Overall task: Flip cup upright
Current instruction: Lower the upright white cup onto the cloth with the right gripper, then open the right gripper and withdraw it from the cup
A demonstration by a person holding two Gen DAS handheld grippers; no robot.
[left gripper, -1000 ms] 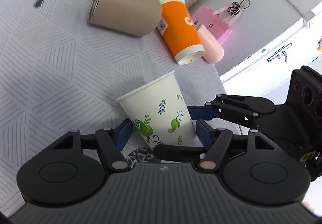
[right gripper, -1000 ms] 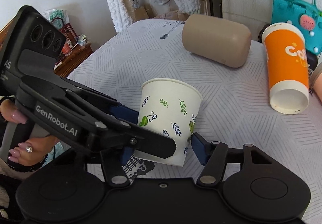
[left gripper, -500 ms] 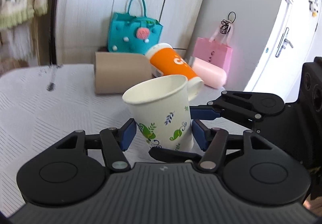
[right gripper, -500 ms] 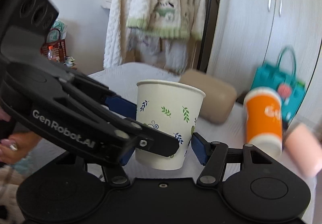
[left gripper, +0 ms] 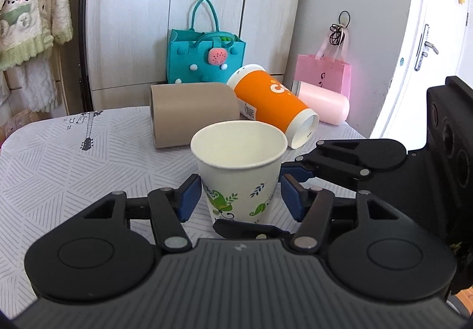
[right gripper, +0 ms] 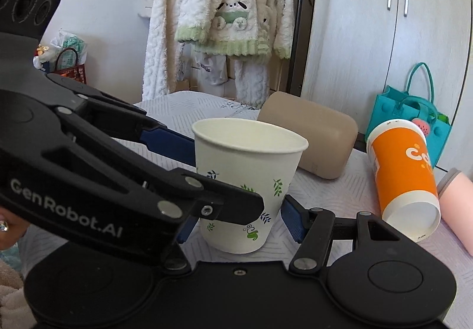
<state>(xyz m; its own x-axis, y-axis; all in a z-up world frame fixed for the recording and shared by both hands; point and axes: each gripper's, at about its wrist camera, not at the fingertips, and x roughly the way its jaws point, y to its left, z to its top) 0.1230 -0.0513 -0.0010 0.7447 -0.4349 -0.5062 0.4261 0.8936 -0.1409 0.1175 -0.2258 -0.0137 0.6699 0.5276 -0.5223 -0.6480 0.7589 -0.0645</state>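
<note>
The white paper cup with green and blue leaf prints (left gripper: pixel 240 169) stands upright, mouth up, on the tabletop (left gripper: pixel 59 163), which is covered with a white cloth with grey line pattern and a small guitar drawing. The left gripper (left gripper: pixel 241 194) has its blue-padded fingers (left gripper: pixel 189 196) on both sides of the cup's lower wall; the left pad is just at the wall and the right one shows a small gap, so I cannot tell if they grip. The right gripper (right gripper: pixel 236 219) reaches to the same cup from another side, its fingers (right gripper: pixel 291 221) apart and close to the wall, contact not clear. The left gripper's body, seen in the right view, carries the white text "GenRobot.AI".

Behind the cup lie a beige matte cylinder tumbler (left gripper: pixel 192 113), an orange cup with white letters (left gripper: pixel 272 101) and a pink bottle (left gripper: pixel 323 102), all on their sides. A teal felt bag (left gripper: pixel 204 59) and a pink paper bag (left gripper: pixel 325 74) stand before grey cupboard doors. Fluffy white-green pyjamas (right gripper: pixel 224 12) hang behind.
</note>
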